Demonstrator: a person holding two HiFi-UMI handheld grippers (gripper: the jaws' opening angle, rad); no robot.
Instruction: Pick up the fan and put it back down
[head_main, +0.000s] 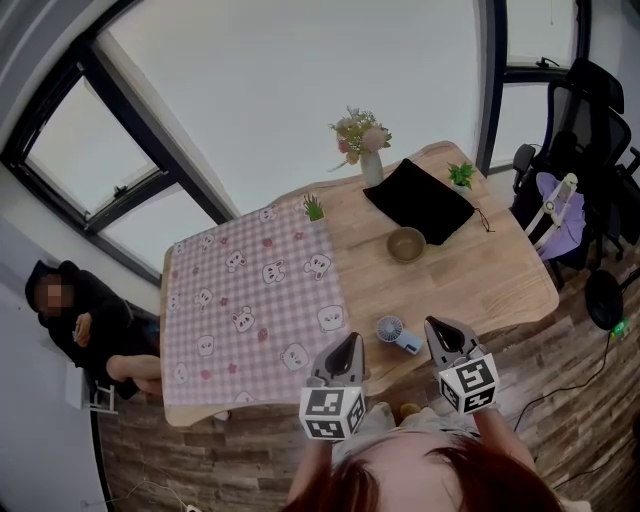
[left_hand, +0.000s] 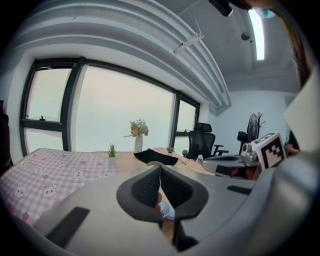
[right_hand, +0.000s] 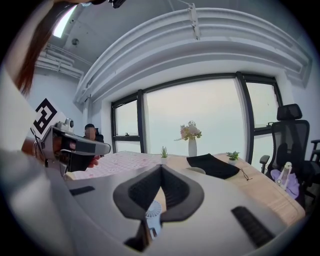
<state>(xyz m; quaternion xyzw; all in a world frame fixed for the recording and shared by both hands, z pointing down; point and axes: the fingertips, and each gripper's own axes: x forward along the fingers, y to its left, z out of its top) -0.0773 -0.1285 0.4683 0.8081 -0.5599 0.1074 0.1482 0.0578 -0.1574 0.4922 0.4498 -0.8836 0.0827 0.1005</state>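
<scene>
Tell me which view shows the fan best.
Head view: the fan lies whole on the wooden table. Both gripper views show only a slice of it past shut fingers.

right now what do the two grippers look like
The left gripper and right gripper look alike. Each has a light grey, wedge-shaped body that narrows to black ribbed pads. Behind each body sits a white cube with black square markers. No cables show.
</scene>
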